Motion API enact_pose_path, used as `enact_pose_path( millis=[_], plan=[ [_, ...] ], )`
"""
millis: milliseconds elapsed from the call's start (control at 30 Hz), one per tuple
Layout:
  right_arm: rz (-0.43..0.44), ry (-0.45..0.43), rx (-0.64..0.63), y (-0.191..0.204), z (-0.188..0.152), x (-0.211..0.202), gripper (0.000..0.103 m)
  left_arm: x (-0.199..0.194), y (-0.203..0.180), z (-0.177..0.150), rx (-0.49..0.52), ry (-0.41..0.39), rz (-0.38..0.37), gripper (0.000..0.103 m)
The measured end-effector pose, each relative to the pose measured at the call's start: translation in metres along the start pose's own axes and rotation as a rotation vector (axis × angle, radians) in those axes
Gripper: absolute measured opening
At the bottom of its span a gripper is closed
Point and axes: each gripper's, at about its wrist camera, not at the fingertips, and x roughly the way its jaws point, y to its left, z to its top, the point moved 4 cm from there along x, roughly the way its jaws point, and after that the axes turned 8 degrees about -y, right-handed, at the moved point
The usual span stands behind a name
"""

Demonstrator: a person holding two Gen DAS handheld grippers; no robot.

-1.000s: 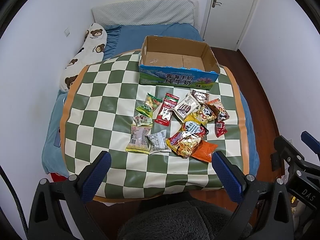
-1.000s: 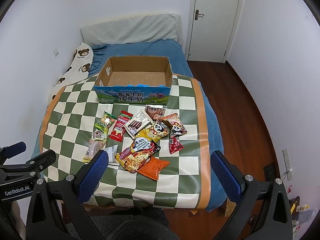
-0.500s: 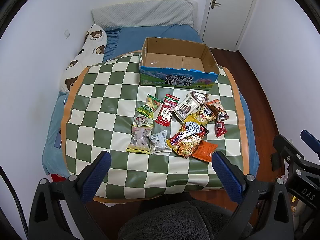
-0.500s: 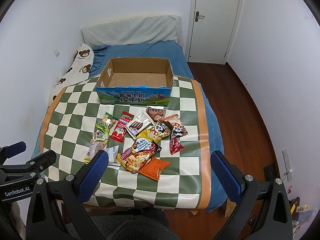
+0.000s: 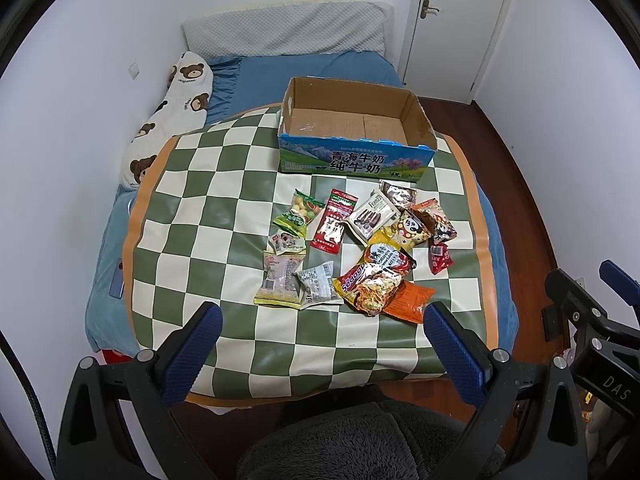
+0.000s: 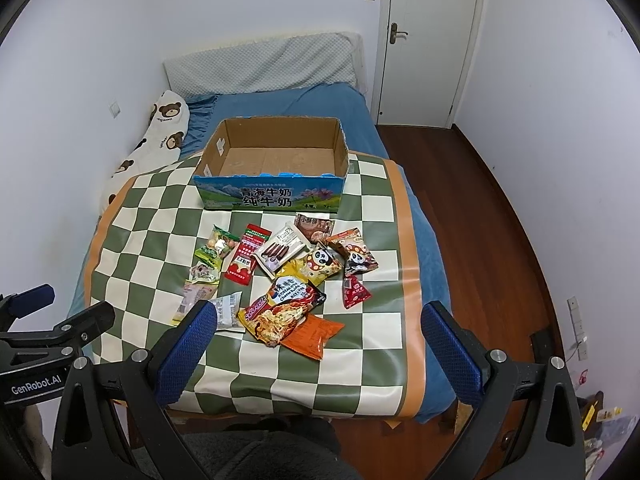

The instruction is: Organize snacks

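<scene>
Snack packets (image 5: 352, 248) heaped, overlapping, on checkered mat (image 5: 224, 184) before empty carton (image 5: 352, 136). Left gripper (image 5: 320, 340), right gripper (image 6: 316, 340) — fingers spread wide, nothing held. Risk: pinching two overlapped packets at once — slick wrappers likely to slip.

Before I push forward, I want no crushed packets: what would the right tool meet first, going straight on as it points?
Probably the noodle packet and the orange packet beside it, at the near edge of the pile. The right tool is open and empty, centred on them in its own view. Depth is unclear.
</scene>
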Motion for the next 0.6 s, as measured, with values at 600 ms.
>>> enact_pose_path(
  millis=[600],
  plan=[
    [0.15, 0.425, 0.295, -0.004, -0.076, 0.219, 0.103, 0.17, 0.07, 0.001, 0.077, 0.163, 0.275, 0.103]
  ],
)
